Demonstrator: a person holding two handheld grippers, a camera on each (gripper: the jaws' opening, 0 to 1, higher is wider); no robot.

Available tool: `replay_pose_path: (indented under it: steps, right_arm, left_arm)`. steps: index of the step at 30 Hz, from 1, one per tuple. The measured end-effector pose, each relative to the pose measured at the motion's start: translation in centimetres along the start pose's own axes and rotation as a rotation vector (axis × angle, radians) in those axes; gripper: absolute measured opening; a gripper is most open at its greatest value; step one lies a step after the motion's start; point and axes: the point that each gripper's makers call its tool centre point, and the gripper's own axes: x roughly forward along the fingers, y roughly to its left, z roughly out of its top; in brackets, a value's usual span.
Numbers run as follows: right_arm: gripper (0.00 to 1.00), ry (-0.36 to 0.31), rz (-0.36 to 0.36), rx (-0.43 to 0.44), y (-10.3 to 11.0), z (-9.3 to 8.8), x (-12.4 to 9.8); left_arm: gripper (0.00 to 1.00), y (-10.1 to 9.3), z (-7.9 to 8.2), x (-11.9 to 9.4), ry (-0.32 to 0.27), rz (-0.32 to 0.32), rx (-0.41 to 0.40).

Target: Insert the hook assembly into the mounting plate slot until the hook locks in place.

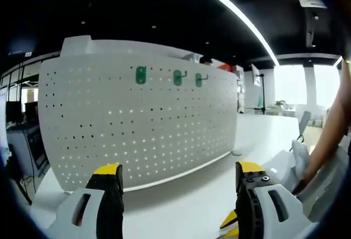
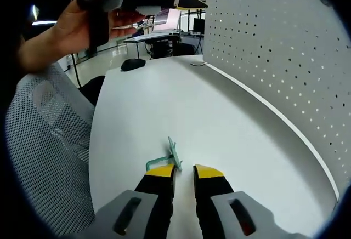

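1. In the right gripper view a green hook (image 2: 167, 157) lies on the white table (image 2: 230, 118), just ahead of the right gripper (image 2: 185, 174) and touching or nearly touching the tip of its left-hand jaw.
2. The right gripper's jaws stand close together with a narrow gap between them and clamp nothing; the hook sits outside that gap.
3. The white perforated mounting plate (image 2: 285, 47) stands upright along the far edge of the table, well apart from the loose hook.
4. In the left gripper view the left gripper (image 1: 178, 176) is held above the table and faces the mounting plate (image 1: 137, 118), its jaws wide apart and empty.
5. Three green hooks (image 1: 176, 77) already sit in a row near the plate's upper edge.
6. In the right gripper view a hand (image 2: 71, 28) holds the left gripper raised above the table's near edge.
7. A mesh chair back (image 2: 46, 140) stands beside the table.
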Motion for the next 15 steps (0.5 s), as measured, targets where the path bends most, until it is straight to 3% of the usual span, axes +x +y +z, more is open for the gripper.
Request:
replay_pose_path:
  steps: [15]
  right_arm:
    - [0.03, 0.01, 0.01, -0.043, 0.11, -0.11, 0.43]
  left_arm:
    - [0.82, -0.06, -0.05, -0.07, 0.002, -0.005, -0.002]
